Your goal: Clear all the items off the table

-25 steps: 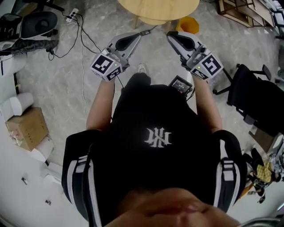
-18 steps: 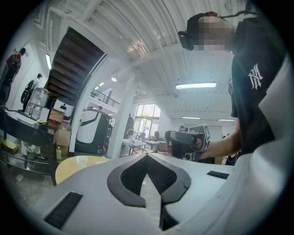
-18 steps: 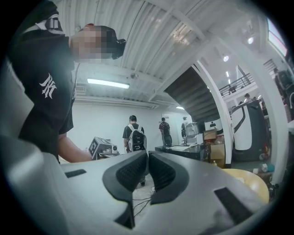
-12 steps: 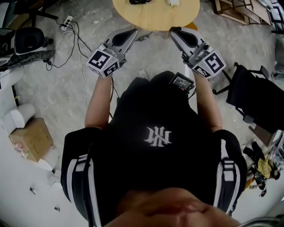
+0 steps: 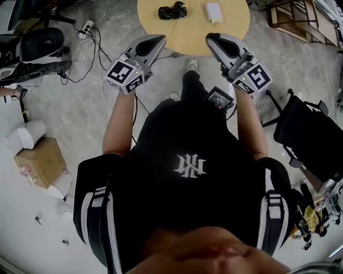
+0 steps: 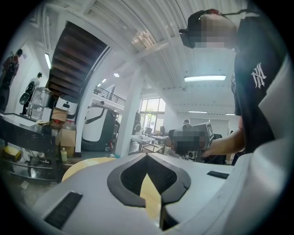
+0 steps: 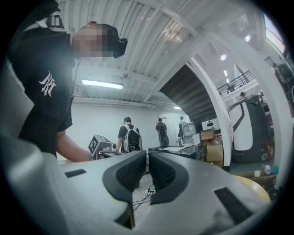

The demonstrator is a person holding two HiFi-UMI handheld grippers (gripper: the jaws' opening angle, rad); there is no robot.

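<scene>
A round wooden table (image 5: 193, 31) stands at the top of the head view. A crumpled black item (image 5: 171, 10) and a small white box (image 5: 213, 12) lie on it. My left gripper (image 5: 162, 37) hangs at the table's near edge, left of centre, shut with nothing in it. Also shut and empty, my right gripper (image 5: 209, 36) hangs at the near edge to the right. Both are short of the two items. In the left gripper view the pads (image 6: 158, 176) meet over a strip of the tabletop (image 6: 85, 166). The right gripper view shows the right gripper (image 7: 147, 155) held level, its jaws almost touching.
A black chair (image 5: 305, 134) stands to my right, and wooden frames (image 5: 292, 18) lie at the far right. Cables and a power strip (image 5: 86, 29) run over the floor on the left, near a cardboard box (image 5: 36, 158). Other people stand far off (image 7: 130, 135).
Both grippers have moved forward toward the table, which now shows far more of its top. The black item and the white box have come into view. The jaws stayed shut.
</scene>
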